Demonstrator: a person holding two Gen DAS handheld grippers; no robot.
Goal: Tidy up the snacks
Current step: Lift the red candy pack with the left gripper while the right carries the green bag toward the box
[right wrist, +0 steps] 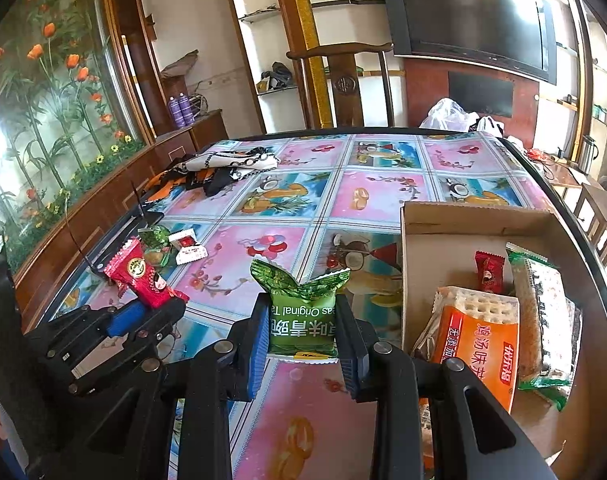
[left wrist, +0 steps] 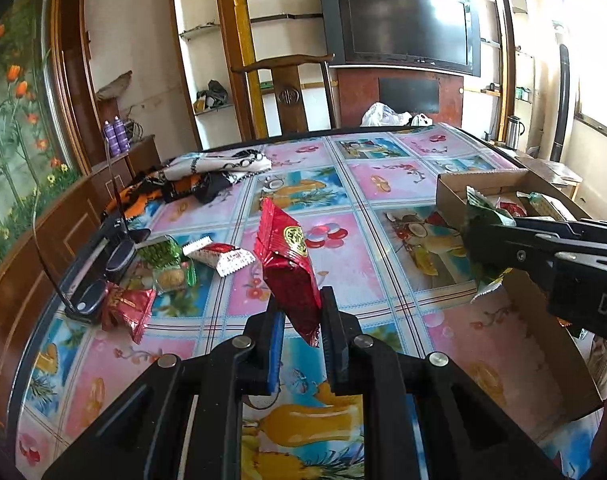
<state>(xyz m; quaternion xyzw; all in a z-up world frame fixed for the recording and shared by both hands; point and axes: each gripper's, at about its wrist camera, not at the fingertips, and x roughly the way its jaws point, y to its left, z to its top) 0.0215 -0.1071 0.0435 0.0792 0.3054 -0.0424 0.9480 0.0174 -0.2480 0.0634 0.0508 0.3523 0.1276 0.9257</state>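
Two pairs of tongs are each clamped on a snack above the flower-and-fruit patterned tabletop (right wrist: 303,184). Nearest in its own view, the left tongs (left wrist: 301,322) pinch the lower end of a shiny red foil-wrapped packet with a gold emblem (left wrist: 287,258), held clear of the cloth, its long axis rising and leaning away to the left, crimped end uppermost. The right tongs (right wrist: 302,322) squeeze a green crinkly plastic sachet of peas (right wrist: 301,312) across its middle, just left of the open brown cardboard box (right wrist: 463,220), its long axis pointing away along the fingers, pinched far seal upward. Both packets look light, soft and slippery (foil creases and slides easily), so a grip across the flat body rather than the thin crimped edge seems safest. Inside the box lie an orange cracker pack (right wrist: 477,344) and a small red sweet (right wrist: 488,272). Farther off, loose wrapped sweets (left wrist: 175,260) wait near the left edge, beyond them a heap of patterned cloth (left wrist: 207,172).
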